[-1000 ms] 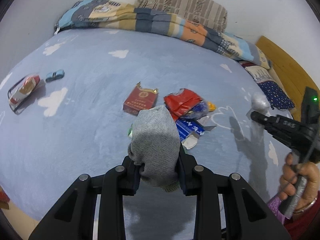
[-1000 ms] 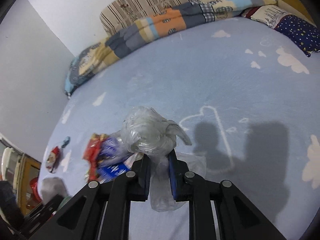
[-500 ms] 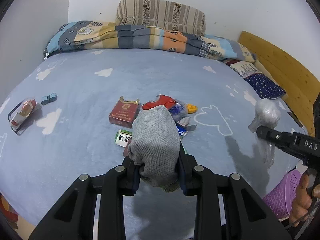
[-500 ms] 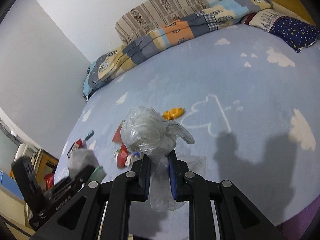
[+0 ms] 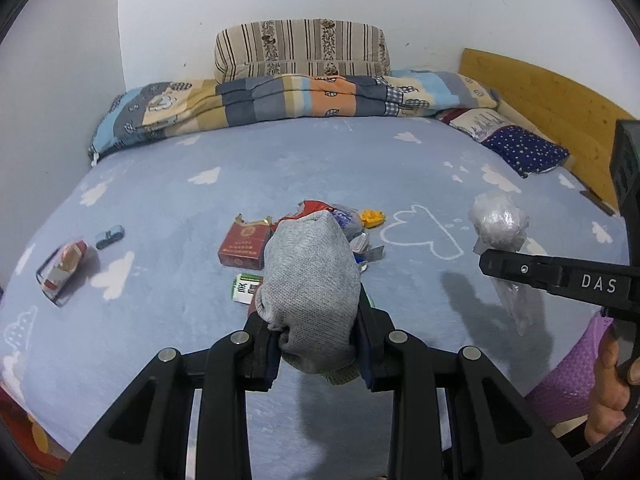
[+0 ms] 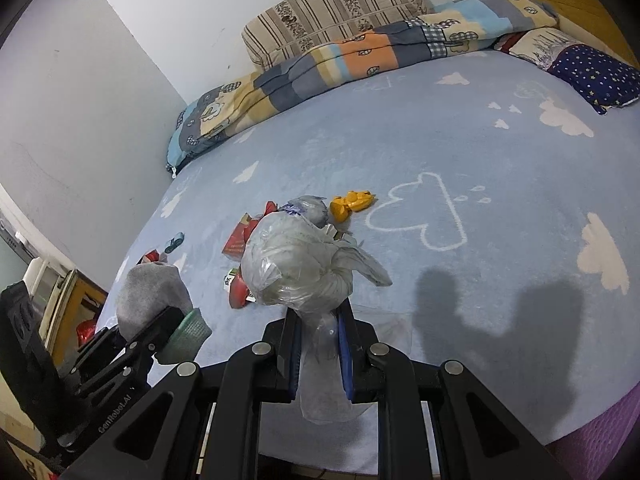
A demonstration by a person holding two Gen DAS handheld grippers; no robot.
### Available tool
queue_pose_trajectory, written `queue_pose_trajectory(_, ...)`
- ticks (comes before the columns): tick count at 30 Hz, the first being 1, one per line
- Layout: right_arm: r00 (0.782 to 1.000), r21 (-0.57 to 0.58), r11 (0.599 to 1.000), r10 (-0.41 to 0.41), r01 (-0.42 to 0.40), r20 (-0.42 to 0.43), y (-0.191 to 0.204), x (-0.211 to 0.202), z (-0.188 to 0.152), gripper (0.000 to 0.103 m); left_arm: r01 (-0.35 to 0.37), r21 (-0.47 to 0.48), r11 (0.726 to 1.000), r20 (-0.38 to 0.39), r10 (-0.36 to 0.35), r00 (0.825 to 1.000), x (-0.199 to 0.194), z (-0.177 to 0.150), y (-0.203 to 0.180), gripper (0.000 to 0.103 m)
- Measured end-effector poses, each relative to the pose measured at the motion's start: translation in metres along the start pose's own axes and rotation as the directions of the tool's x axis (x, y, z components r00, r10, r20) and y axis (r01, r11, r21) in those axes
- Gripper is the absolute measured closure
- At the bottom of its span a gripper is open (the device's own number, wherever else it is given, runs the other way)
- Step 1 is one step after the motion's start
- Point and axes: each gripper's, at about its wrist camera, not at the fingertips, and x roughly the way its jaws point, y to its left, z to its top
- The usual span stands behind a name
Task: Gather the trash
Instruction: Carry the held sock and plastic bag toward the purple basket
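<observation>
Above the near edge of the bed [image 5: 168, 216], the left claw [image 5: 316, 344] grips a grey sock [image 5: 310, 280] and the right claw [image 6: 318, 344] pinches a knotted clear plastic bag [image 6: 296, 268] stuffed with crumpled pale material. On the blue cloud-print sheet beyond lie a torn-open red cigarette pack [image 5: 244, 246], crumpled wrappers [image 5: 344, 220] and a yellow toy car [image 6: 352, 202]

Bed sheet [image 5: 280, 168]: pale blue, white cloud print. Quilt [image 5: 288, 98]: patchwork of blue, grey, orange and cream. Pillow [image 5: 302, 48]: beige with dark stripes. Small cushion [image 5: 528, 150]: navy, white dots. Sock [image 5: 310, 280]: grey knit. Crumpled bag [image 6: 296, 268]: clear, greyish. Cigarette pack [image 5: 244, 245]: red. Toy [image 6: 352, 202]: yellow-orange. Headboard [image 5: 552, 100]: yellow wood.
</observation>
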Motion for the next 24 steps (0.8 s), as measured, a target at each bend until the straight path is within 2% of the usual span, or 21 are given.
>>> queue_pose_trajectory(12,1.000,-0.013,1.000,0.013,-0.013,0.001,0.003,0.001,-0.004,0.086,-0.099,0.047,0.994,0.052,0.096,0.994,-0.008,0.000,-0.009,0.074)
queue_pose_trajectory(24,1.000,-0.012,1.000,0.025,-0.025,0.005,0.004,0.000,-0.003,0.086,-0.141,0.092,0.986,0.076,0.134,0.988,-0.010,-0.002,-0.019,0.074)
